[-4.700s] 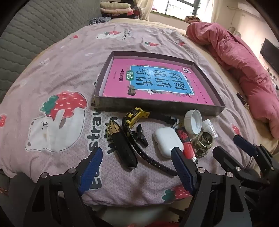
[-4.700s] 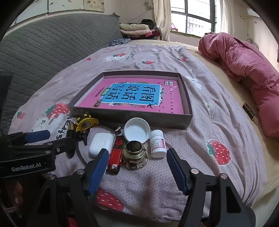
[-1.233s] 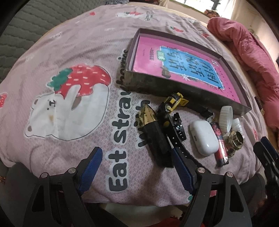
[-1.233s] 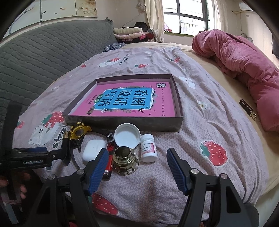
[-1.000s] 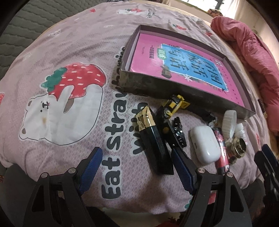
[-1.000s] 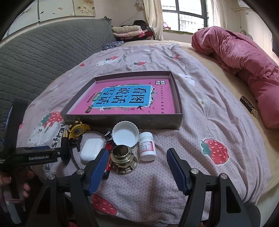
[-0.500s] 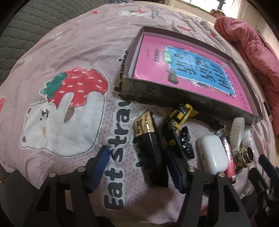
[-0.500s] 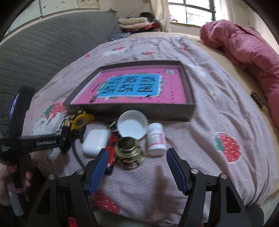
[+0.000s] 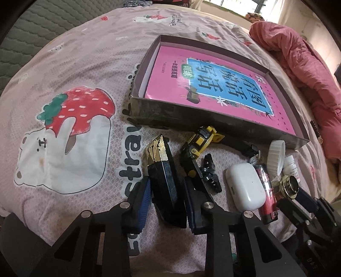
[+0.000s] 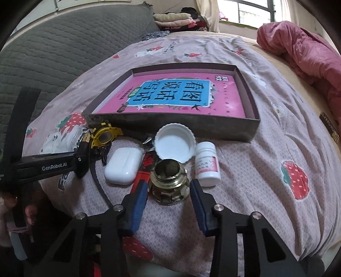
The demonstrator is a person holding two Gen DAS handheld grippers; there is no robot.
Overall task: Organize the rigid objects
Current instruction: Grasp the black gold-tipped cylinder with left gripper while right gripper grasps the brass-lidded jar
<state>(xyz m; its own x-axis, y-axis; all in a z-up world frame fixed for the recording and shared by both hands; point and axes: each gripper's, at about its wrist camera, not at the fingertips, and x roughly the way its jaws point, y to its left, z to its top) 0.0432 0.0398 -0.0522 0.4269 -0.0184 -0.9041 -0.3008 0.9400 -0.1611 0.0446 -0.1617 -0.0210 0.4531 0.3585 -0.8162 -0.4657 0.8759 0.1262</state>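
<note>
A shallow dark box (image 9: 191,119) with a pink book (image 9: 213,85) in it lies on the bed. In front of it lie a black and gold faceted case (image 9: 163,179), a yellow and black watch (image 9: 200,142), a white earbud case (image 9: 245,187), a red lighter (image 9: 266,196), a white lid (image 10: 174,143), a small white bottle (image 10: 207,163) and a glass jar (image 10: 169,181). My left gripper (image 9: 167,202) has closed in around the faceted case, pads at its sides. My right gripper (image 10: 168,204) straddles the glass jar, half closed, gaps showing beside the jar.
A rumpled pink quilt (image 10: 298,51) lies at the right of the bed. A grey quilted headboard (image 10: 53,46) stands at the left. Folded clothes (image 10: 177,19) are stacked at the far end. The bed edge is just below the row of objects.
My left gripper moved forward and narrowed around the faceted case. My right gripper moved forward and narrowed around the glass jar.
</note>
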